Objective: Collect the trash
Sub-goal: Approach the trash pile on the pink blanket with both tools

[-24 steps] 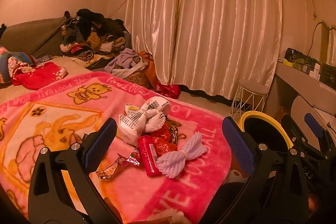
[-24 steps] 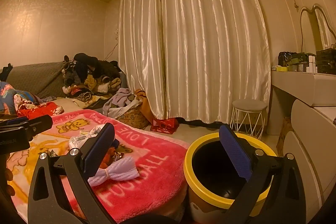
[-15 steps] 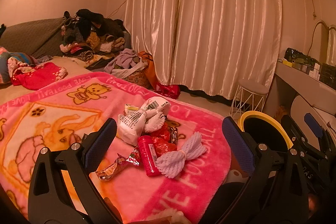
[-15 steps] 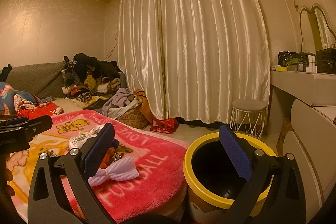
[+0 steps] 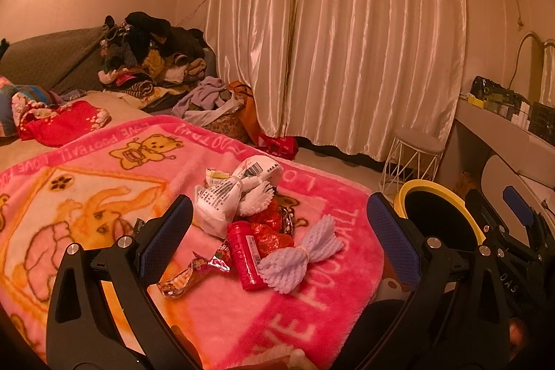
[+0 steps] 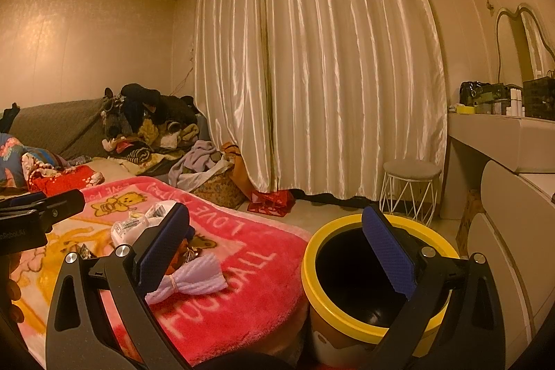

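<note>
A pile of trash lies on the pink blanket [image 5: 104, 189]: a white plastic bag [image 5: 225, 196], a red tube [image 5: 247, 254], red wrappers [image 5: 269, 231], a snack wrapper [image 5: 184, 278] and a white foam net [image 5: 301, 260]. My left gripper [image 5: 277, 241] is open and empty, hovering just before the pile. A yellow-rimmed bin [image 6: 367, 276] stands off the bed's right edge. My right gripper [image 6: 277, 252] is open and empty, between the bin and the foam net [image 6: 190, 276].
Clothes are heaped [image 5: 152, 58] at the far end of the bed. A laundry basket [image 6: 218, 186] and red bag [image 6: 272, 201] sit by the curtain. A white wire stool [image 6: 411, 186] and a dresser [image 6: 513, 196] stand to the right.
</note>
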### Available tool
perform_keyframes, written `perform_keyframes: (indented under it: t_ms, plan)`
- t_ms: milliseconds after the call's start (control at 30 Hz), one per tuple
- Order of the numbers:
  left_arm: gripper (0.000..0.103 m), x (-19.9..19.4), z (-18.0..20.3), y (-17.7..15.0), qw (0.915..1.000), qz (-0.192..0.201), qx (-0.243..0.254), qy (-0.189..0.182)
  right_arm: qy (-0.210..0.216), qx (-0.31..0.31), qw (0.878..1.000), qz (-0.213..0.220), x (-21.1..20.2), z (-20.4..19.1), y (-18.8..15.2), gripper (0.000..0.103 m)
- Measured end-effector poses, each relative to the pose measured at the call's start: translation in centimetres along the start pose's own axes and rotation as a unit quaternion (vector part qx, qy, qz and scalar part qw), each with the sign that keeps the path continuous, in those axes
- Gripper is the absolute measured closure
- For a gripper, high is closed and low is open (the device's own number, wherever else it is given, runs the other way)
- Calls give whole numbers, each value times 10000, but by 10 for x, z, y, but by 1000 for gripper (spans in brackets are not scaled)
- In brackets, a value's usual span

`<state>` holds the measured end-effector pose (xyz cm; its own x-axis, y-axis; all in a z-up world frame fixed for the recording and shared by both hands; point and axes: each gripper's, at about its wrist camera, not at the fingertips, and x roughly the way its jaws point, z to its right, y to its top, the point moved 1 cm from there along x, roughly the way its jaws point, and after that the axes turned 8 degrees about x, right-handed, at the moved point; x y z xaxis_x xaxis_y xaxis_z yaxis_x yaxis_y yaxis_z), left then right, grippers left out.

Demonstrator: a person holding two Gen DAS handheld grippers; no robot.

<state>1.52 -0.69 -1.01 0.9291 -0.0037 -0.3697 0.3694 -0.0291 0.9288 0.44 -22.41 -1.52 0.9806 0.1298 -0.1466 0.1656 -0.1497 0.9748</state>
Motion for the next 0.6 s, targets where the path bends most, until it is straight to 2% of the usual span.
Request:
perform_keyframes:
  t_ms: [167,367,433,567,600]
  plan:
    - [11,3,-8,-3,9999,-96,-72,76,53,-16,9999,-139,10,-2,-5,6]
    - [11,15,-37,-1,9980,-359,-514,96,287,-89,9989,-373,26,-17,-6,6]
    - [11,16,-46,0,9975,-244,-648,125,383,-137,9982,-433,31,-24,-6,6]
    - [11,18,-61,2,9975,-71,-615,329,569,-208,9965,-570,42,-38,-7,6]
    - [11,20,-64,2,9974,-169,-588,389,611,-218,9961,-600,45,-41,-7,6]
